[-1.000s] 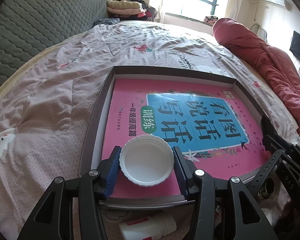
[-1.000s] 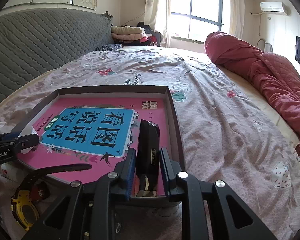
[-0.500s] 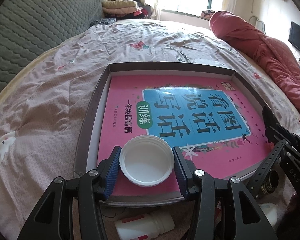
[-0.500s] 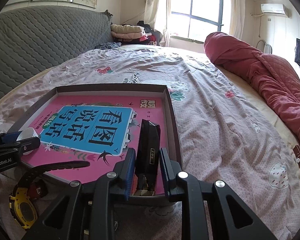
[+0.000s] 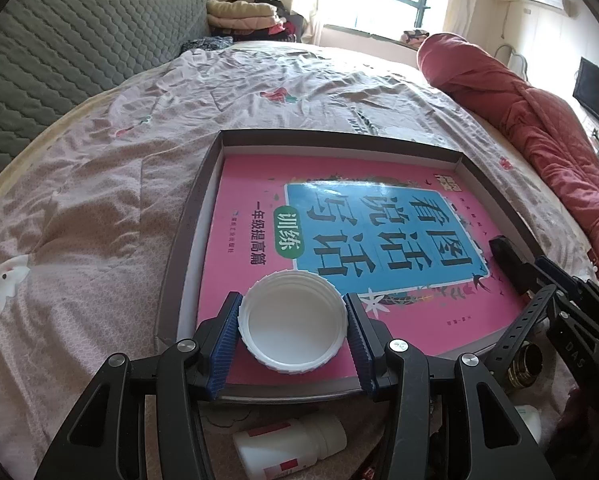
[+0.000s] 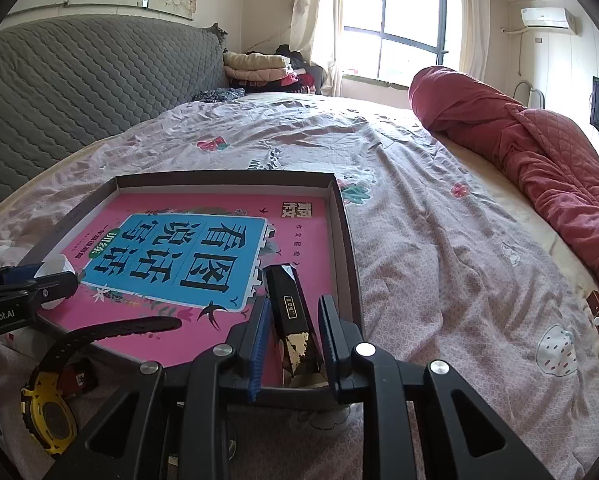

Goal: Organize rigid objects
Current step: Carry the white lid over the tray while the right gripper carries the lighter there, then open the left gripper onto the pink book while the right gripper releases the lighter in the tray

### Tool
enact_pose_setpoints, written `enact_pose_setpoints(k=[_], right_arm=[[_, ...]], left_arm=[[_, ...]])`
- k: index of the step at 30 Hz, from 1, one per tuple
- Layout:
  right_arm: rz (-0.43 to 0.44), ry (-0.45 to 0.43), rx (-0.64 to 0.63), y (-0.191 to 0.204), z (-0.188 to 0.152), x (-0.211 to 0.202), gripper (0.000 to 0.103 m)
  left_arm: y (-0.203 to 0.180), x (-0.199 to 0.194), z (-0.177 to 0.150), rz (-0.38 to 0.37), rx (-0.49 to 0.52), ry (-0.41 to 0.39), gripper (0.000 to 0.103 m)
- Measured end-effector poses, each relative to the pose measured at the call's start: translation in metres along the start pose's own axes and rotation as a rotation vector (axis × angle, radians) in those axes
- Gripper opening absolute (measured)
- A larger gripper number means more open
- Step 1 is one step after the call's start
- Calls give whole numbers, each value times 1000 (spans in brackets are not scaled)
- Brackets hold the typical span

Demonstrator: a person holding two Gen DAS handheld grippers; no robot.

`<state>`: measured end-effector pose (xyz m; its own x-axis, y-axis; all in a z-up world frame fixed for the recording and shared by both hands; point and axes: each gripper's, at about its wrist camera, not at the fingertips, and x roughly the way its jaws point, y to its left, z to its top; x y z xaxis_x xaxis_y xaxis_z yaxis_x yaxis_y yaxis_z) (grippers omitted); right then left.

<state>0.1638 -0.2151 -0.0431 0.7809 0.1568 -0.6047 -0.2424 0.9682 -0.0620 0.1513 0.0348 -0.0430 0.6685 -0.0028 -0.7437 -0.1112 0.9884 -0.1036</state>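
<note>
A shallow brown box (image 5: 187,216) (image 6: 345,224) lies on the bed with a pink and blue book (image 5: 379,220) (image 6: 179,256) in it. My left gripper (image 5: 292,336) is shut on a white jar lid (image 5: 292,322), held over the book's near left corner. My right gripper (image 6: 292,330) has opened; its jaws stand a little apart on either side of a black and gold box (image 6: 291,312) that lies on the book at the box's right side. This black box also shows in the left wrist view (image 5: 509,258).
A black and yellow watch (image 6: 51,408) and a white bottle with a red label (image 5: 291,446) lie on the bedspread just in front of the box. A red quilt (image 6: 539,148) lies along the right side of the bed. A grey headboard (image 6: 79,76) stands at the left.
My right gripper's jaws have spread off the black and gold box, which now rests on the book. My left gripper has carried the white lid a little forward over the book.
</note>
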Motion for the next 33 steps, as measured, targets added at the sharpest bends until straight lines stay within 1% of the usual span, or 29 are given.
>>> enact_pose_setpoints(k=[3, 5, 10, 14, 17, 26, 33], right_arm=[[-5, -3, 8, -1, 0, -1, 25], [7, -6, 21, -4, 1, -2, 25], [14, -8, 28, -5, 2, -2, 25], [12, -12, 33, -6, 3, -3, 26], [10, -15, 44, -8, 3, -4, 29], [13, -17, 51, -9, 4, -5, 32], [16, -20, 54, -10, 4, -5, 33]], left_arm=[[1, -1, -1, 8, 1, -1, 52], [1, -1, -1, 9, 0, 1, 52], [1, -2, -1, 8, -3, 0, 58], [2, -2, 0, 1, -6, 0, 58], [3, -5, -1, -3, -9, -5, 59], [6, -11, -1, -30, -28, 1, 63], [10, -24, 4, -41, -39, -35, 64]])
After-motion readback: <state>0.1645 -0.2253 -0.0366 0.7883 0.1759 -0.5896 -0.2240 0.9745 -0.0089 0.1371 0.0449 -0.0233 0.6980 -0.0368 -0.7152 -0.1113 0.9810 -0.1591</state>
